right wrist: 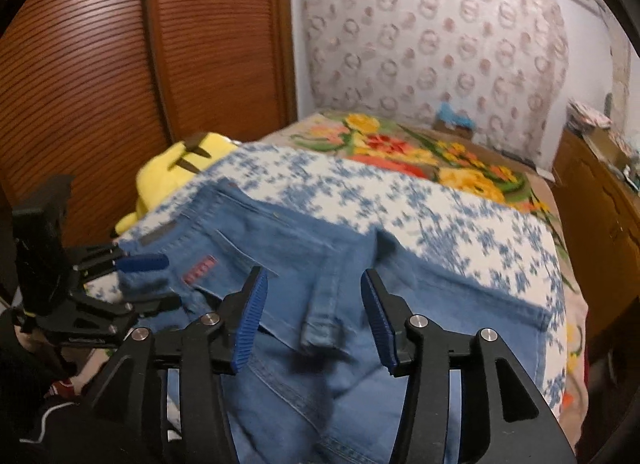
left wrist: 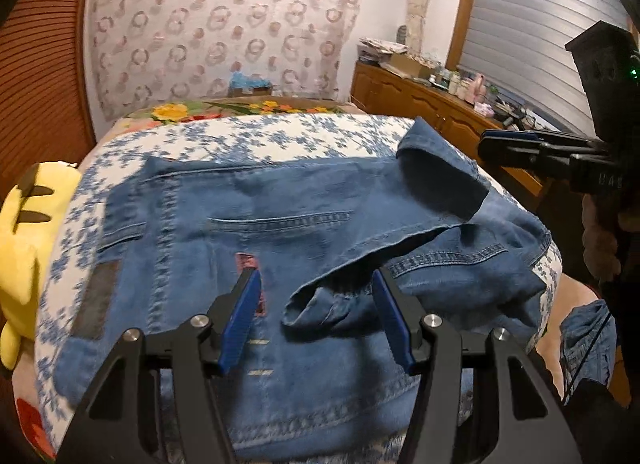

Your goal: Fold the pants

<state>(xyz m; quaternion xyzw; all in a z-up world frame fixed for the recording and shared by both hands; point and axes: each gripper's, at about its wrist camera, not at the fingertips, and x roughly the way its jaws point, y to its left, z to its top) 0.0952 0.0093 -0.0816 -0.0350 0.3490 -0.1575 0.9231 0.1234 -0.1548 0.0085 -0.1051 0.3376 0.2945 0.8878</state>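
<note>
Blue jeans (left wrist: pixel 280 223) lie spread on a white cloth with blue flowers (left wrist: pixel 248 135), waistband to the left. One leg is folded back over the seat, and its hem (left wrist: pixel 308 312) rests below my left gripper (left wrist: pixel 316 276). That gripper hovers open over the denim with nothing pressed between its blue pads. In the right wrist view the jeans (right wrist: pixel 320 264) fill the foreground. A leg hem (right wrist: pixel 320 328) lies under my right gripper (right wrist: pixel 314 276), which is open and not gripping it. The left gripper (right wrist: pixel 160 282) shows at the waistband, and the right gripper (left wrist: pixel 486 147) at the right edge.
A yellow plush toy (left wrist: pixel 24 244) sits at the bed's left edge, beside a slatted wooden wardrobe (right wrist: pixel 120 83). A flowered blanket (right wrist: pixel 420 155) covers the far bed. A cluttered wooden dresser (left wrist: pixel 420 99) runs along the right. More denim (left wrist: pixel 588 340) hangs off the right side.
</note>
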